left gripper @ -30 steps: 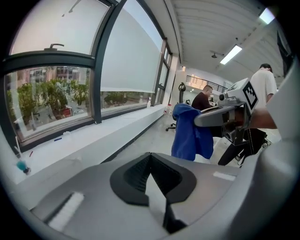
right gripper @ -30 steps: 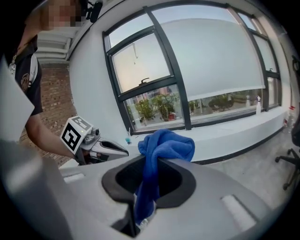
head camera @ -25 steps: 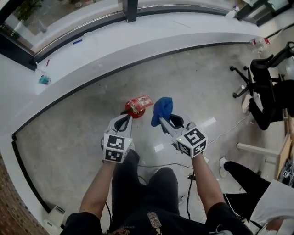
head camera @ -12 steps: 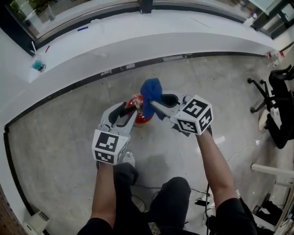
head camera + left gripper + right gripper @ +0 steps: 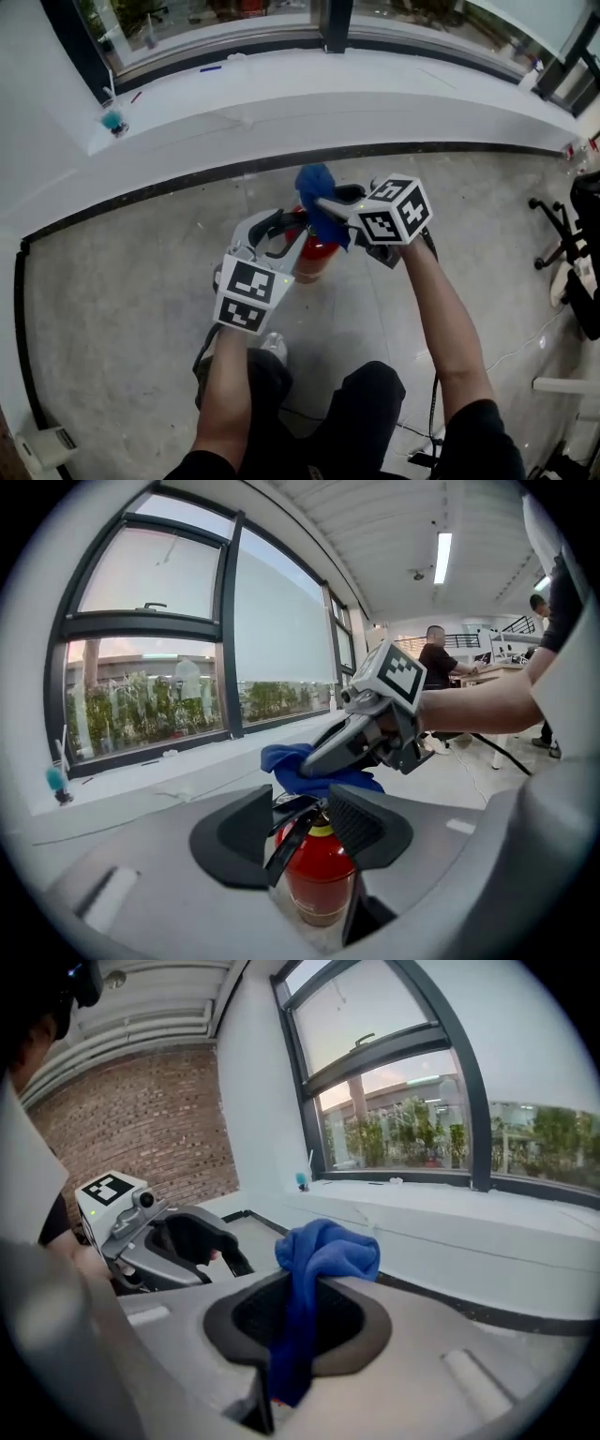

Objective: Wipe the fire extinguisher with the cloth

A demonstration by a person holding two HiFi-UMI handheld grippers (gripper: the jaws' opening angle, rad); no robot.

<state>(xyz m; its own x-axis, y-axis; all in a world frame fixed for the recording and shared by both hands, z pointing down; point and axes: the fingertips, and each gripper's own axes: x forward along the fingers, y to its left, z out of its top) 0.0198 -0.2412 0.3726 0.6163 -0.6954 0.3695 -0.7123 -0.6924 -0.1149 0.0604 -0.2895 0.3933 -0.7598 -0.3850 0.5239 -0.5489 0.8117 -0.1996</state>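
Two grippers are held close together over the extinguisher (image 5: 314, 261), which stands upright on the floor (image 5: 122, 281). It is placed near the floor's far edge, where a dark strip (image 5: 141, 192) runs under a white sill (image 5: 234, 103).

The left gripper (image 5: 289, 232) is set at the extinguisher's top from the near side. Its fingers (image 5: 234, 836) are spread wide and have just been opening. In the left gripper view the black lever (image 5: 292, 832) and the neck of the red body are seen between them, and no pad is seen pressing on either, so nothing is gripped.

The right gripper (image 5: 328, 208) is brought in from the right, level with the extinguisher's top and just beyond it. Its fingers (image 5: 361, 1321) are closed on the blue cloth (image 5: 323, 1246). One bunch of cloth is pushed up above them and a tail is left hanging down between them. From the head view the cloth is seen bunched just past the lever, at the tips of both grippers. Whether it touches the extinguisher cannot be told.

A small teal thing (image 5: 113, 120) is set near the sill's left end, well apart from the grippers.
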